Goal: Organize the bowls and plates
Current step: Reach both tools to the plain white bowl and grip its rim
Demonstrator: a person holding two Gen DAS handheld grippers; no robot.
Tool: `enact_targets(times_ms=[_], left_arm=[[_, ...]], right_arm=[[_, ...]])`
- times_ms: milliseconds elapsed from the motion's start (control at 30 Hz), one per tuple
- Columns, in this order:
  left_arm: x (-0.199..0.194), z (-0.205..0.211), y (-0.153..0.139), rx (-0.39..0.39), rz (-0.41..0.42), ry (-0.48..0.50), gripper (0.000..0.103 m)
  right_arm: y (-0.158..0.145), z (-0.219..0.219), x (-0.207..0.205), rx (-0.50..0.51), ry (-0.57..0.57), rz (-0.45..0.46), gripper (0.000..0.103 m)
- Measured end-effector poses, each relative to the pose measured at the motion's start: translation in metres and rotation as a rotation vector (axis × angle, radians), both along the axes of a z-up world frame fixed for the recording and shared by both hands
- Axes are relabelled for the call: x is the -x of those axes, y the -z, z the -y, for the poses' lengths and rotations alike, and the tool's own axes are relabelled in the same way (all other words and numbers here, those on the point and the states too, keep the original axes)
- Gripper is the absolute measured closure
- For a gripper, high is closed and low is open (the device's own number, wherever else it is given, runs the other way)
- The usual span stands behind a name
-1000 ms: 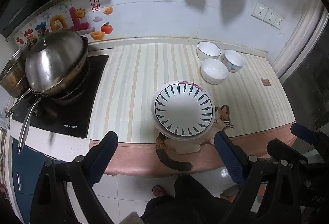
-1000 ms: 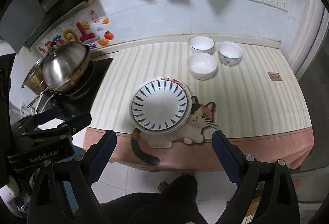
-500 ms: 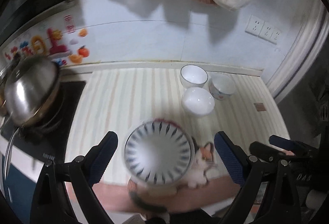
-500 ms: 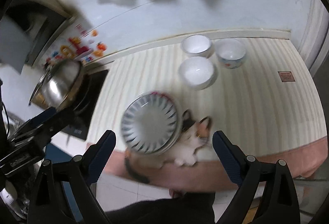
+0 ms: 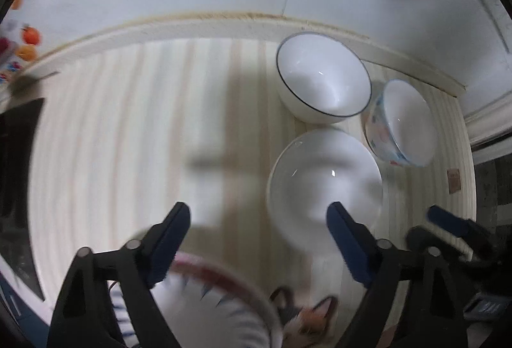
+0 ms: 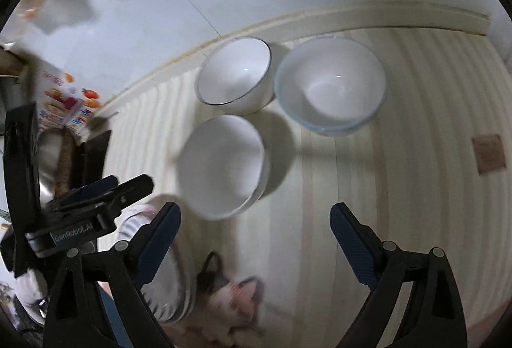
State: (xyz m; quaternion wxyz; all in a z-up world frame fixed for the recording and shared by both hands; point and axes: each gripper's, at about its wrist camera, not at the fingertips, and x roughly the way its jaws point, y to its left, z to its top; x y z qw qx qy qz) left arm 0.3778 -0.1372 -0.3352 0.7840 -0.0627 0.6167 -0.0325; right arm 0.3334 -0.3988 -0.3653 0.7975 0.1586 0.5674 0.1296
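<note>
Three bowls stand in a tight group near the back edge of the striped bench [image 5: 134, 130], close to the wall: a plain white bowl [image 5: 324, 185] in front, a white bowl with a dark rim [image 5: 323, 82] behind it, and a bowl with a coloured pattern outside [image 5: 401, 124] to the right, just beside the other two. In the right wrist view the same three are the plain white bowl [image 6: 222, 165], the dark-rimmed bowl [image 6: 233, 73] and the patterned bowl [image 6: 331, 85], whose pattern is hidden from this side. The left gripper [image 5: 259, 239] is spread wide and holds nothing; its right finger lies over the front rim of the plain white bowl in the picture, but whether it touches cannot be told. The right gripper [image 6: 256, 239] is also wide apart and empty, over bare bench in front of the patterned bowl. To the left of the bowls the bench is free as far as the black cooktop [image 5: 19, 162]; to the right it is free up to a small brown patch [image 6: 488, 154]. The stack of plates [image 5: 220, 309] with blue strokes is near the front edge, cut off by the frame, blurred and partly behind the left finger. The cat print [image 5: 307, 322] beside it is also blurred.
</note>
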Motion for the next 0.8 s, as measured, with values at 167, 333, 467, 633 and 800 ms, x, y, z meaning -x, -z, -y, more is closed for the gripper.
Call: enact_targets(times_ms=[167, 333, 467, 633, 800], left_arm=[[-0.023, 0.010, 0.030, 0.039, -0.089, 0.022, 0.058], [-0.023, 0.018, 0.043, 0.077, -0.137, 0.045, 0.075], [-0.013, 0.024, 0.038, 0.065, -0.133, 0.057, 0.075], [0.009, 0.039, 0.019, 0.049, -0.106, 0.087, 0.075], [0.036, 0.066, -0.009, 0.052, -0.075, 0.125, 0.075]], right_arm=[[0.040, -0.008, -0.034, -0.009, -0.014, -0.071, 0.039], [0.065, -0.013, -0.045, -0.068, -0.015, -0.123, 0.083], [0.064, -0.018, -0.043, -0.042, -0.003, -0.107, 0.087], [0.054, -0.017, -0.032, -0.049, -0.007, -0.110, 0.089], [0.033, -0.005, -0.010, -0.054, -0.004, -0.091, 0.089]])
